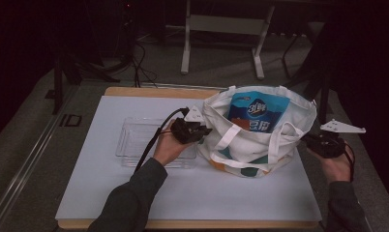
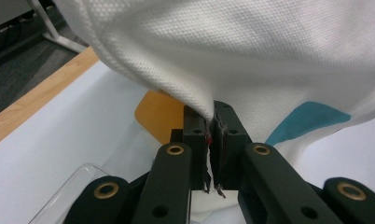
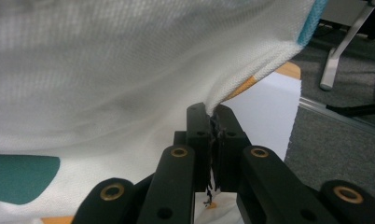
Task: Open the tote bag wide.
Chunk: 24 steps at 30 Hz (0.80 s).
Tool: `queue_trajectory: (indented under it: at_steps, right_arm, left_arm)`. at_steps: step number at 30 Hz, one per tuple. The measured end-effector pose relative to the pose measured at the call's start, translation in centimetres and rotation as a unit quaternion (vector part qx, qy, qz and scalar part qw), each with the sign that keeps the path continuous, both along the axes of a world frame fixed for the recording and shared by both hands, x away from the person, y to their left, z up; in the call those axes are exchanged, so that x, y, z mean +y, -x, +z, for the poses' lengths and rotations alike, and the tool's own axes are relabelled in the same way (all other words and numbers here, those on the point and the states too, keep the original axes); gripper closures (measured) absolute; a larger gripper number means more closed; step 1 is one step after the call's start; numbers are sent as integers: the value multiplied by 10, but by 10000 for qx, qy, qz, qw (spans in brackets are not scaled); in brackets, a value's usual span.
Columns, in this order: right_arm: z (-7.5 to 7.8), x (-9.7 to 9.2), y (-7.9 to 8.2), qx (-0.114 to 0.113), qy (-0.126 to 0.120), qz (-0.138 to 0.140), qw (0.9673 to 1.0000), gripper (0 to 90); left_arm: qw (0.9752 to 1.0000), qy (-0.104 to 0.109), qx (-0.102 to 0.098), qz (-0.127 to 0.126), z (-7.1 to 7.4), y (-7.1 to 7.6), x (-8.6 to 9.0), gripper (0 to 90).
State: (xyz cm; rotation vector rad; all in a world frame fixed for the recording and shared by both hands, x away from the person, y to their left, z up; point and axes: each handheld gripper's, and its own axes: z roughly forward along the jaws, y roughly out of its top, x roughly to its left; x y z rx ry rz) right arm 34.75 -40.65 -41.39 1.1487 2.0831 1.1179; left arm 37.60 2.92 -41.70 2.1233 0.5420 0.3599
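Both grippers, left gripper [image 1: 191, 129] and right gripper [image 1: 323, 143], are pinching the white tote bag [image 1: 253, 145] at centre right of the desk [image 1: 134, 193], fingers closed on cloth; pulling evenly should be keeping its mouth open

A wooden bench [image 1: 149, 92] carries a white sheet [image 1: 100, 183] that covers nearly all of its top. A white cloth bag [image 1: 250, 150] sits on the sheet; a clear plastic tray [image 1: 134, 140] lies just beside the bag.

Black grippers [image 1: 191, 129] with brass-ringed screw holes (grey triangular plates on top), dark grey sleeves [image 1: 134, 193].
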Motion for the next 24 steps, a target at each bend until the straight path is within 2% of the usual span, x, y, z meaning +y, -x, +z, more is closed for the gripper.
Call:
queue_trajectory:
  at_steps: [6, 14, 18, 24]
  right_arm:
    - [-7, 2, 2, 69, 84, 24, 9999, 869]
    - [-14, 2, 5, 92, 97, 29, 9999, 869]
    - [-19, 3, 8, 125, 121, 42, 9998, 869]
    - [-25, 5, 10, 180, 192, 42, 9996, 869]
  left_arm:
    - [9999, -121, 51, -54, -6, 2, -4, 852]
    - [9996, -254, -36, -86, -11, 8, -7, 854]
    - [9996, -288, 33, -78, -17, 9, -7, 859]
    - [9987, -486, 61, -113, -26, 12, -8, 863]
